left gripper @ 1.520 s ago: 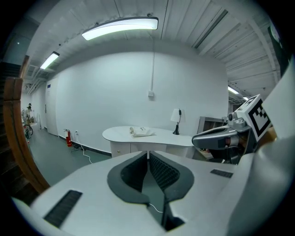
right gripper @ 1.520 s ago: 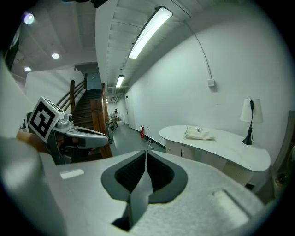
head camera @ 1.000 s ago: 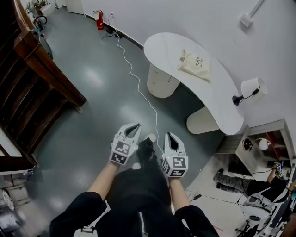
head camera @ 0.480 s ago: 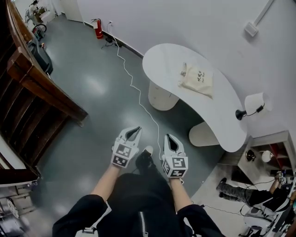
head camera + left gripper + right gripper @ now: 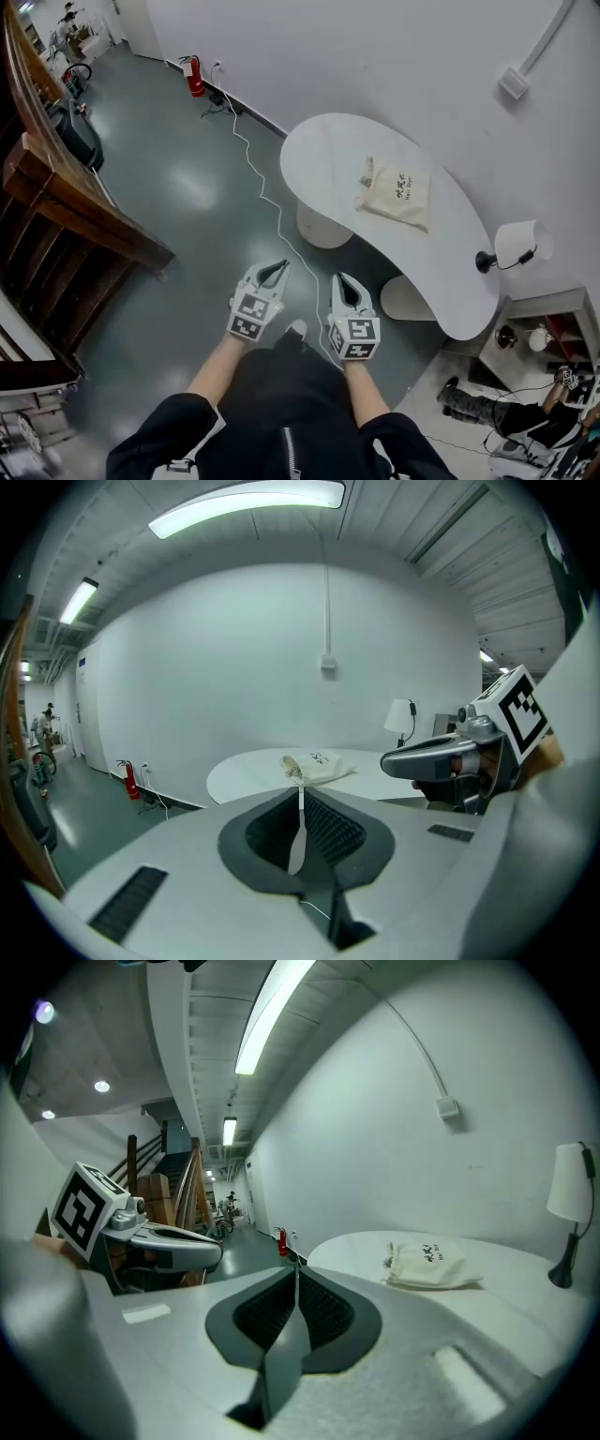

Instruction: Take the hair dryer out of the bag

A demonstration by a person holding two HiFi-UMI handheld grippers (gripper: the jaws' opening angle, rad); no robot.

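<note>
Ahead, bag (image 5: pixel 398 193) lies on white table (image 5: pixel 314 150) near lamp (image 5: pixel 517 245); left gripper (image 5: pixel 279 265) and right gripper (image 5: pixel 337 277) closed, empty

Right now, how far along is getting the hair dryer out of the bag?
Done: nothing; the bag lies on the table, untouched. In hand: left gripper and right gripper, shut and empty, held short of the table. Left: open bag, remove dryer.

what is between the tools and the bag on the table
In the head view: grey floor crossed by a white cable, then bare white tabletop up to the bag.
</note>
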